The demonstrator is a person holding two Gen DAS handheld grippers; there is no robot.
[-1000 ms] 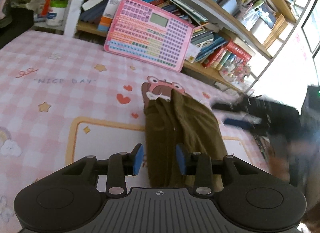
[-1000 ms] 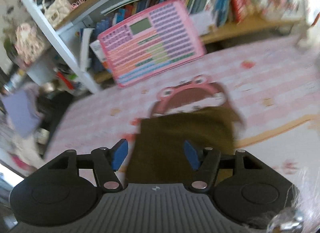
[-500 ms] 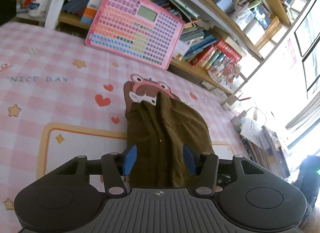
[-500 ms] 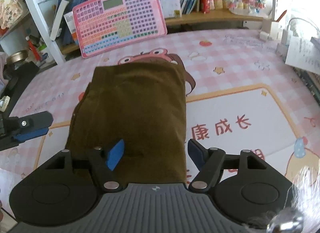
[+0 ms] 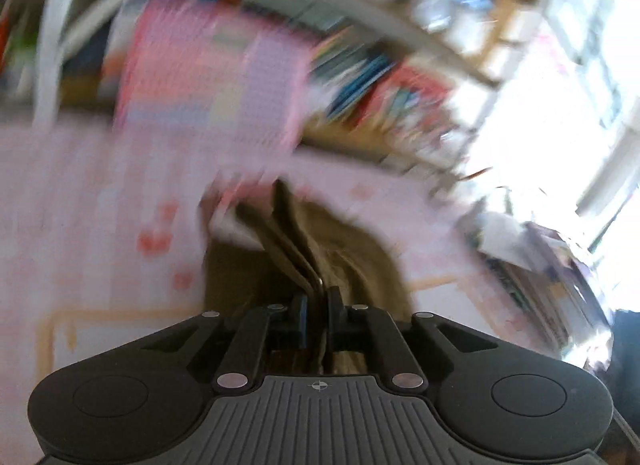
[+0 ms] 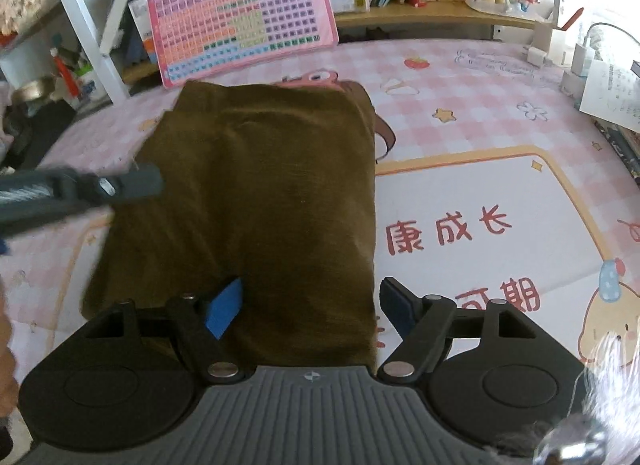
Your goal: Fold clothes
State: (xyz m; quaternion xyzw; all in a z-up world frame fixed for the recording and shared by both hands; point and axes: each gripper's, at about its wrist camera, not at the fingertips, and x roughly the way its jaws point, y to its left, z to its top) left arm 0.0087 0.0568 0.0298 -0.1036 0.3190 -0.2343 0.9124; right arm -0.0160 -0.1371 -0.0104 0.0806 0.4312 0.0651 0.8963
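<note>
An olive-brown garment [image 6: 256,201], already folded into a rough rectangle, is lying on the pink checked play mat [image 6: 480,113], with further folding judged to remain. Its left edge is being pinched by the left hand-held gripper [image 5: 318,305], clamped tight, while the right hand-held gripper [image 6: 310,307] is being angled down over the near edge, jaws opening around untouched cloth.

Daylit; left view motion-blurred, overexposed
</note>
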